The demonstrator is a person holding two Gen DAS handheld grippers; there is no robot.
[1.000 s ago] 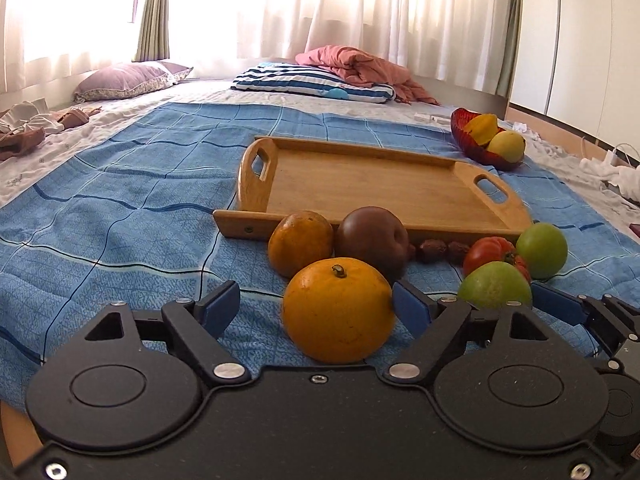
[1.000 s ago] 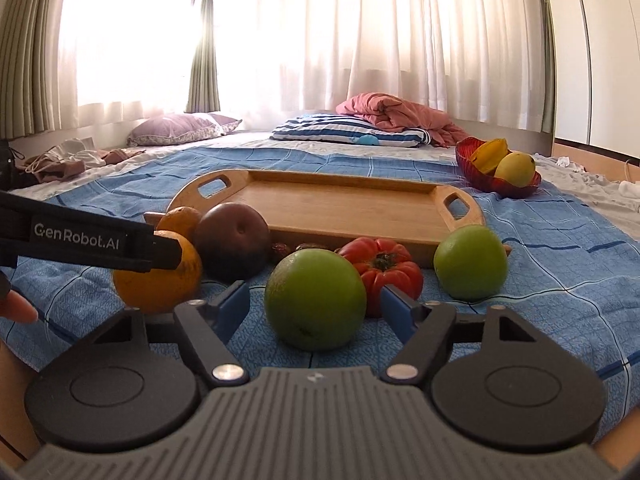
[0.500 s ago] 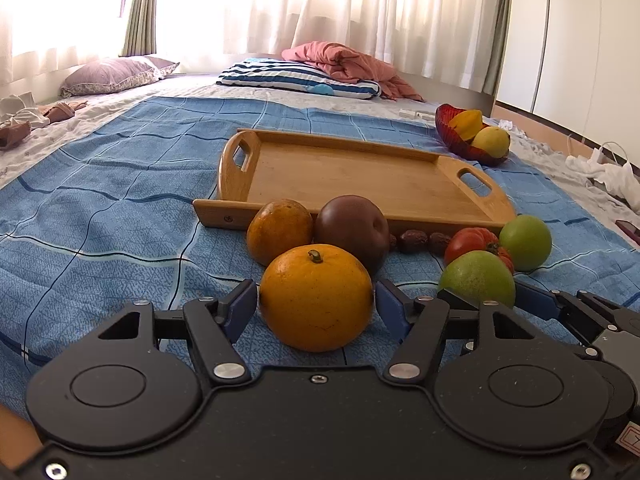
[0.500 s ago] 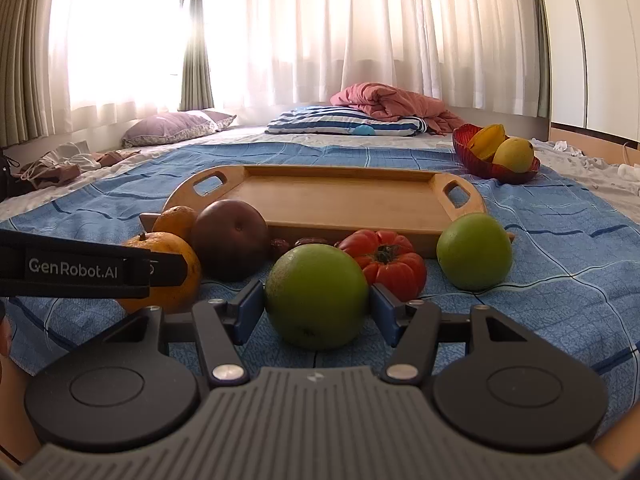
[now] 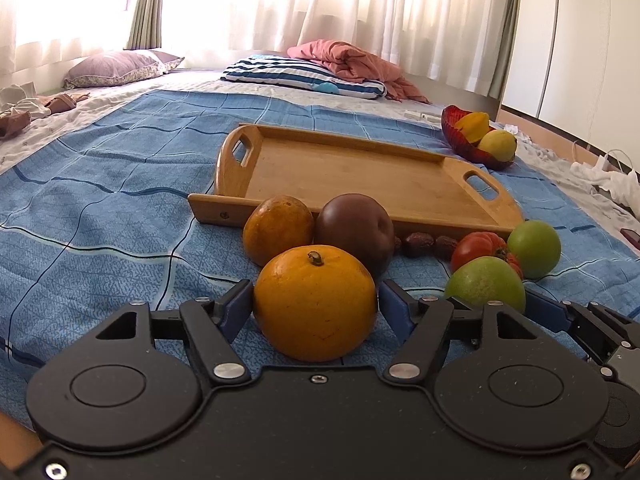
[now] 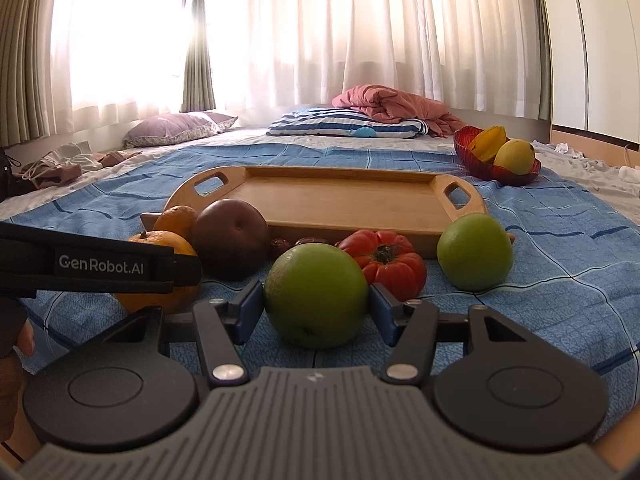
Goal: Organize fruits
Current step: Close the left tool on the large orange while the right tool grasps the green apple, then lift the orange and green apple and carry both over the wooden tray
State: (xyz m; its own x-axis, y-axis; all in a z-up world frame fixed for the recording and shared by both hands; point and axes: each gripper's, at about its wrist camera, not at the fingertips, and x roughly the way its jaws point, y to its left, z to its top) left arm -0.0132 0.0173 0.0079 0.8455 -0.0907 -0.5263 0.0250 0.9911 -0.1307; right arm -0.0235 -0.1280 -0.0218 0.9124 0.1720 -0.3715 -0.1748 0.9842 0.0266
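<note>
left tool (image 5: 316, 306) held low and level pinches the orange (image 5: 315, 303); right tool (image 6: 316, 306) likewise pinches a green fruit (image 6: 316, 296).

Strong daylight comes through the white curtains (image 6: 320, 32) at the back and burns out the window (image 6: 120, 20) area to white glare. The fruits and the bed are sharp and well lit, with soft shadows toward the camera. Fisheye distortion bends the edges of both views.

Home bedrm: bedding (image 6: 360, 128), pillow (image 6: 176, 128), curtains (image 6: 320, 40).
</note>
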